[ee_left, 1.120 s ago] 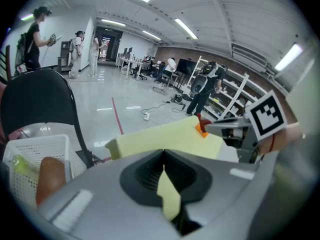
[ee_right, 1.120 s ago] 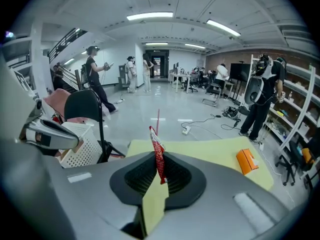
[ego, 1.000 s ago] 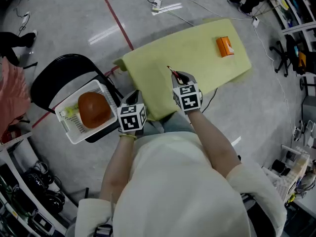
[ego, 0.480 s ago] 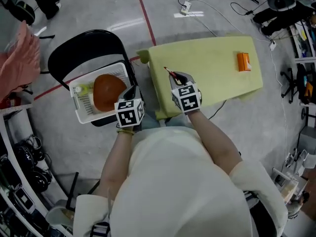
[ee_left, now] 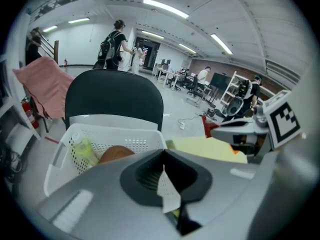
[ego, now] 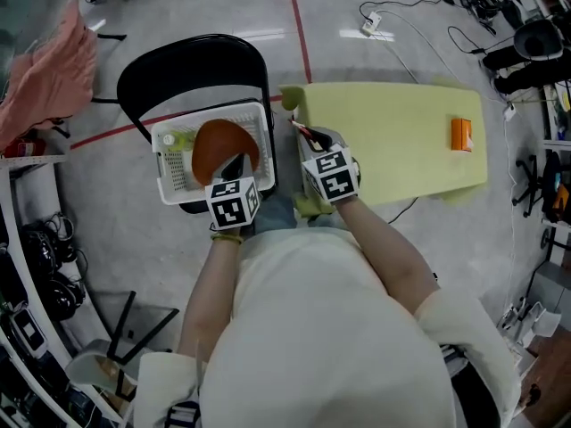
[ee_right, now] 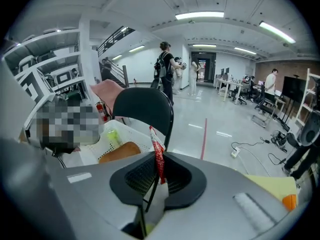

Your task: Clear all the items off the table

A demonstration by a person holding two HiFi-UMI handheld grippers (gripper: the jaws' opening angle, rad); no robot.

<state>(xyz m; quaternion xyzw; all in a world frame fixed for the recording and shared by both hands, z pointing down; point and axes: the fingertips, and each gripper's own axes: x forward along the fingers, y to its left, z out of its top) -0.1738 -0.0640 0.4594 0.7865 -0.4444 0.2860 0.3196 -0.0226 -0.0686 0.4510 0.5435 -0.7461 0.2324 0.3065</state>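
Note:
My right gripper (ego: 312,137) is shut on a thin red packet (ego: 301,131), held above the left edge of the yellow-green table (ego: 393,150). In the right gripper view the red packet (ee_right: 158,154) stands upright between the pads of that gripper (ee_right: 157,173). My left gripper (ego: 236,164) is shut with nothing in it and hangs over the white basket (ego: 210,114), which sits on a black chair (ego: 192,65). The basket holds a brown round item (ego: 219,145) and a pale green bottle (ego: 178,138). An orange box (ego: 461,135) lies at the table's far right.
A pink cloth (ego: 49,69) hangs at the upper left. A shelf with headphones (ego: 45,288) runs along the left. Cables and a power strip (ego: 370,23) lie on the floor beyond the table, and a red floor line (ego: 299,25) runs past the chair.
Both grippers have swung left, away from the middle of the table. The left one now hangs over the basket, and the right one carries the red packet at the table's left edge.

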